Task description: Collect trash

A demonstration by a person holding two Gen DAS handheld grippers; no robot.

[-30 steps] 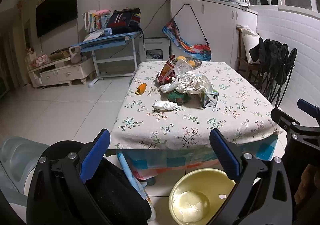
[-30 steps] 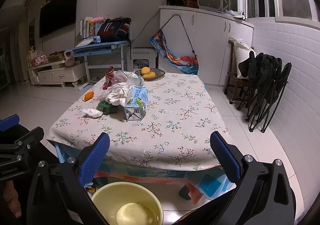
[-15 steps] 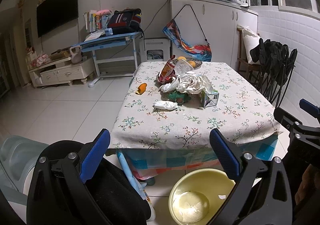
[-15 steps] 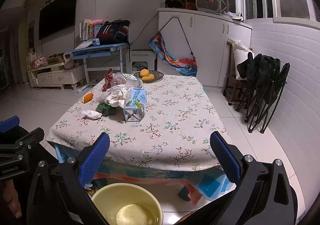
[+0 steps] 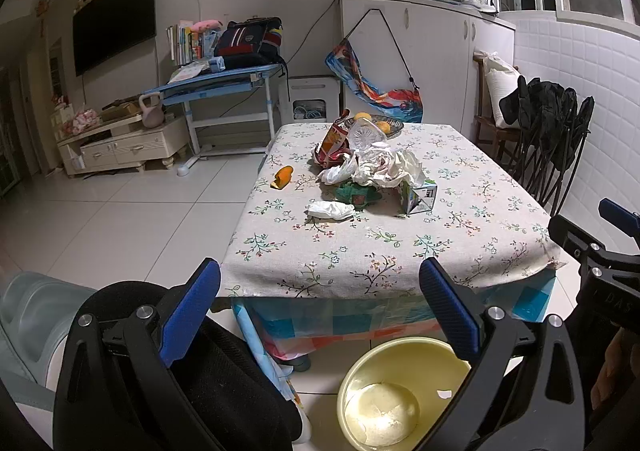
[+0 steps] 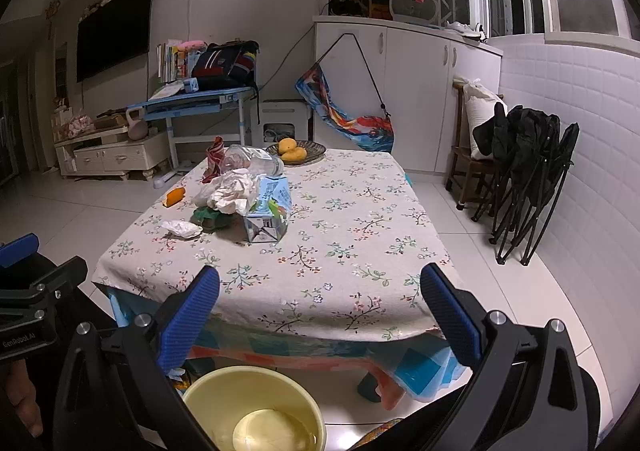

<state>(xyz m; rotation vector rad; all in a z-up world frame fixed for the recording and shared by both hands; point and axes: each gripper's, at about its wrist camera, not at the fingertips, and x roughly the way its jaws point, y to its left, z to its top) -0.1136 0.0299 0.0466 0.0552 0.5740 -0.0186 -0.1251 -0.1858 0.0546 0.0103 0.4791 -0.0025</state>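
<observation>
Hovering short of the table's [image 5: 400, 255] near edge, the left gripper [image 5: 320, 291] and right gripper [image 6: 320, 291] are both held with fingers spread wide and empty. Trash is piled [image 5: 376, 171] at the table's far middle, a crumpled tissue [image 5: 330, 209] lying nearer. A yellow bin [image 5: 400, 391] is seen on the floor below.

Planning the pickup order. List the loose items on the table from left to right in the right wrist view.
Crumpled white tissue → orange peel → red snack wrapper → milk carton → fruit plate.
</observation>
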